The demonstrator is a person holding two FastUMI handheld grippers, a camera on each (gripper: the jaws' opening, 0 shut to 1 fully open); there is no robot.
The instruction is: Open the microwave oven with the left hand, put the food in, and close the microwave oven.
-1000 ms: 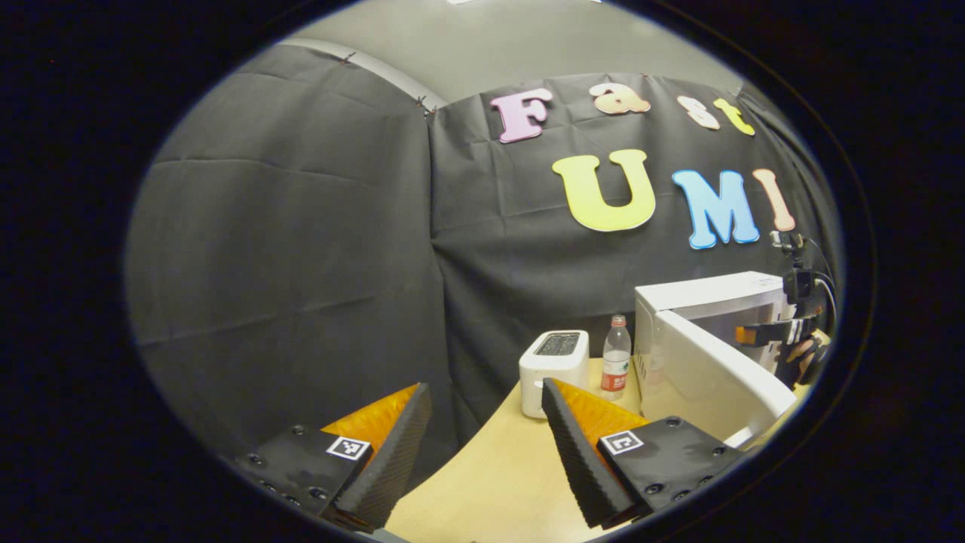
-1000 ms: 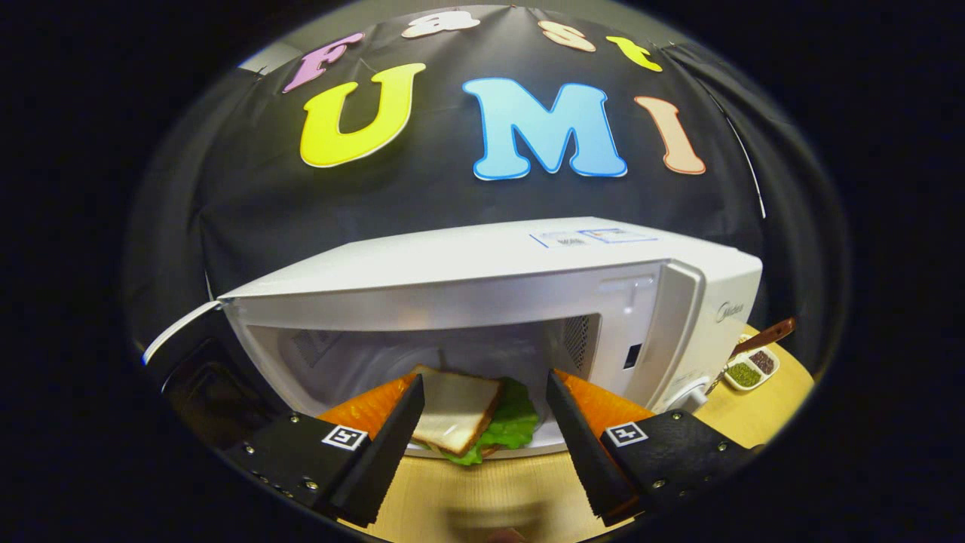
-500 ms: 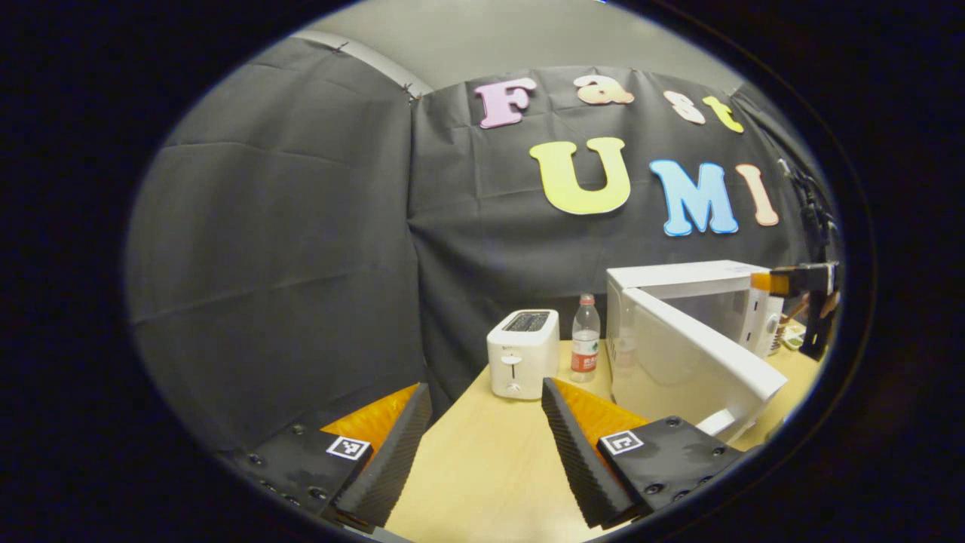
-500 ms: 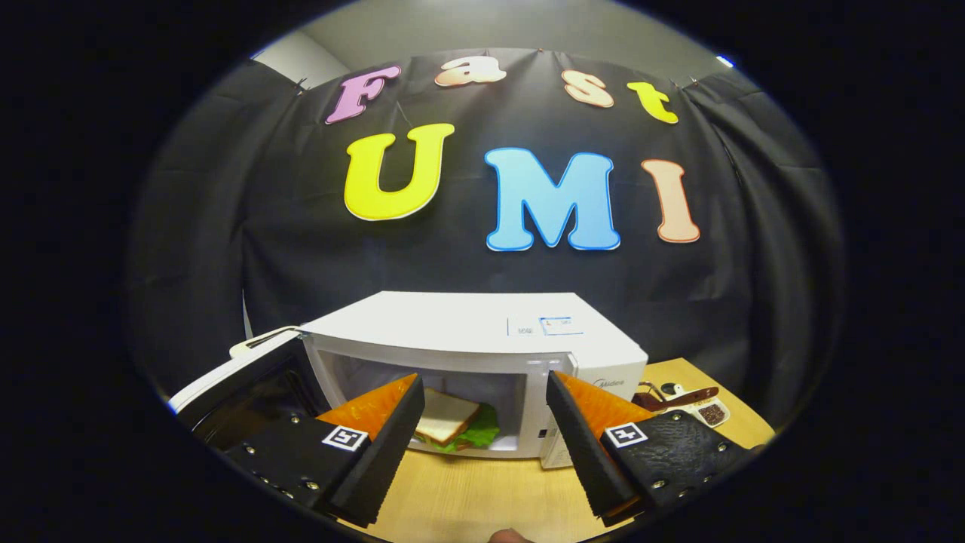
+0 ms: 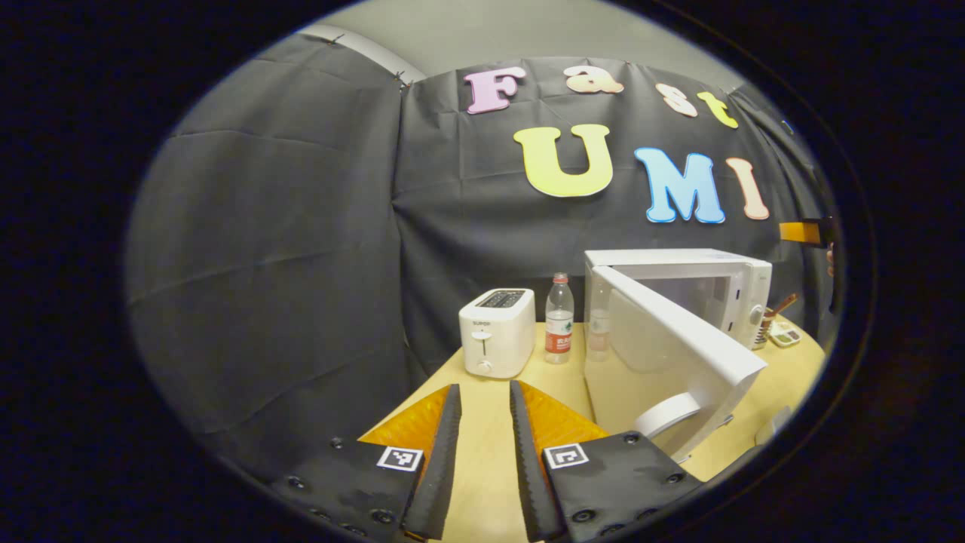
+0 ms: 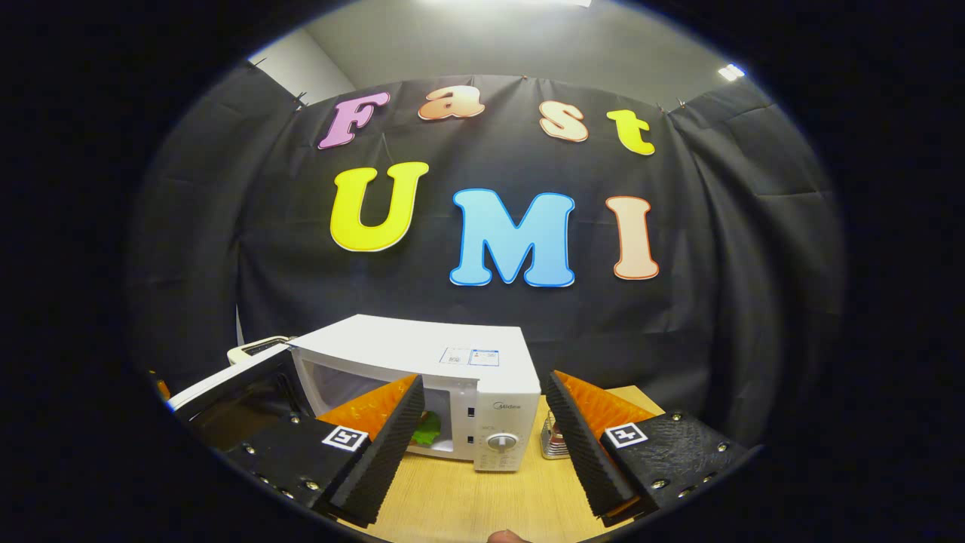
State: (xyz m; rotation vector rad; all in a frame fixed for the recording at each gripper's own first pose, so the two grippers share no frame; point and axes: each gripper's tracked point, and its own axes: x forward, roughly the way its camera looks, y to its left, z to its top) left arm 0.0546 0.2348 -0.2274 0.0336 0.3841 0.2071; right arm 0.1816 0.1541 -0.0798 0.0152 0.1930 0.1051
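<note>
Black cloth backs a wooden table point(image 5: 490, 460) in the left gripper view — on it one toaster point(image 5: 497, 332), one bottle point(image 5: 559, 329) and one microwave point(image 5: 705, 283) at right, its door point(image 5: 671, 354) swung wide. Low in the frame, the left gripper point(image 5: 482, 452) has its fingers nearly together, holding nothing.

In the right gripper view, one microwave sits lower centre with green food point(image 6: 427, 431) inside; the right gripper point(image 6: 482, 445) is spread apart, empty.

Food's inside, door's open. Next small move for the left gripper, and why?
Probably bring the left gripper right, against the white microwave door. The door stands swung wide, green lettuce shows inside the white microwave oven, and the right gripper is open and clear.
</note>
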